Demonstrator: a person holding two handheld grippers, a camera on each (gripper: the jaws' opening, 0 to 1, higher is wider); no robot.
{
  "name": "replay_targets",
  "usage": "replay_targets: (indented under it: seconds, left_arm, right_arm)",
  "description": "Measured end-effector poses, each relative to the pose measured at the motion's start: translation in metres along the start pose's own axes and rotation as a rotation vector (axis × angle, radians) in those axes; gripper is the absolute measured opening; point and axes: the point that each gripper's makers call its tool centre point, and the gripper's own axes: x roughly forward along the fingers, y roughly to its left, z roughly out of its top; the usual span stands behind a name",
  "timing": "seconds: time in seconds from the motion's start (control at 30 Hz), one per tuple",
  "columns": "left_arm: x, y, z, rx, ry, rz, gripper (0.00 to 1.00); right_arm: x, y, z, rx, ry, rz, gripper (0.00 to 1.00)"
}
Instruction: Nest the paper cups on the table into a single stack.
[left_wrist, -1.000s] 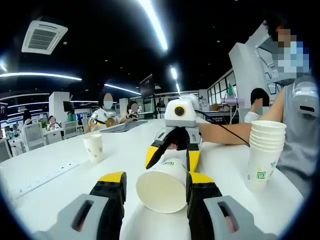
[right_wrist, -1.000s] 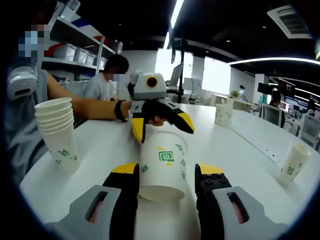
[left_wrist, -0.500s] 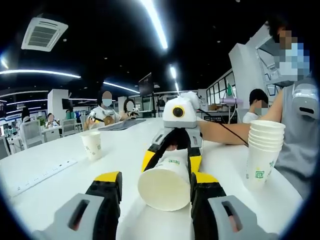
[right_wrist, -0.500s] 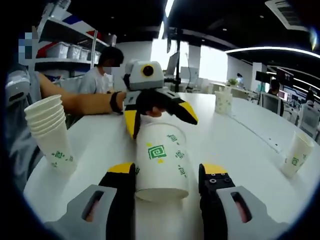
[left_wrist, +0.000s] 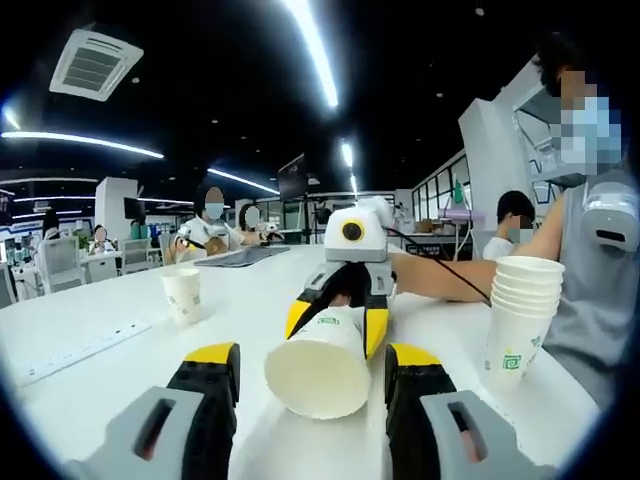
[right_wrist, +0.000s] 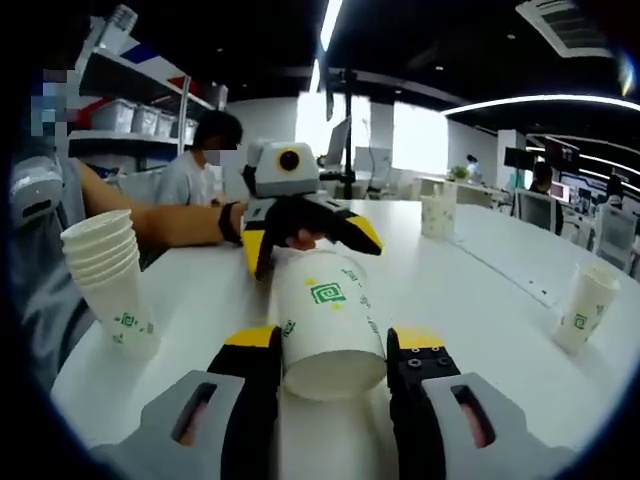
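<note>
lying on its side between both grippers, the paper cup (left_wrist: 320, 360) is clear of the white table (left_wrist: 90, 370), with bare tabletop open around it. the right gripper (right_wrist: 322, 352) pinches its base end; the left gripper (left_wrist: 312, 375) straddles its open mouth, jaws wide, contact unclear. the stack of cups (left_wrist: 520, 315) stands near the table edge; single cups (right_wrist: 582, 306) stand well apart.
</note>
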Motion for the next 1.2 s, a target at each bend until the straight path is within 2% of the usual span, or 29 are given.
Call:
replay_targets:
  seconds: [0.1, 0.23, 0.4, 0.57, 0.83, 0.93, 1.1, 1.2]
  left_arm:
    - [0.0, 0.0, 0.001, -0.012, -0.009, -0.006, 0.63]
    - [0.0, -0.004, 0.005, -0.036, -0.029, -0.026, 0.66]
    - [-0.002, -0.012, 0.022, -0.08, -0.108, -0.072, 0.67]
    - [-0.002, -0.014, 0.024, -0.098, -0.123, -0.085, 0.63]
    - [-0.004, -0.017, 0.031, -0.076, -0.15, -0.079, 0.56]
    - [-0.004, -0.016, 0.033, -0.063, -0.158, -0.069, 0.54]
    - [-0.001, -0.017, 0.034, -0.041, -0.161, -0.059, 0.52]
    - [0.001, -0.016, 0.032, -0.027, -0.151, -0.06, 0.52]
  right_arm:
    - [-0.002, 0.003, 0.012, 0.0, -0.051, -0.001, 0.44]
    - [-0.007, 0.011, 0.034, -0.015, -0.153, 0.017, 0.44]
    - [-0.009, 0.025, 0.05, -0.032, -0.223, 0.034, 0.44]
    - [-0.005, 0.037, 0.056, -0.04, -0.253, 0.045, 0.44]
    - [0.008, 0.053, 0.048, -0.045, -0.214, 0.058, 0.43]
    - [0.012, 0.052, 0.042, -0.047, -0.188, 0.057, 0.43]
    - [0.023, 0.05, 0.023, -0.058, -0.103, 0.061, 0.42]
    - [0.028, 0.042, 0.016, -0.057, -0.077, 0.07, 0.42]
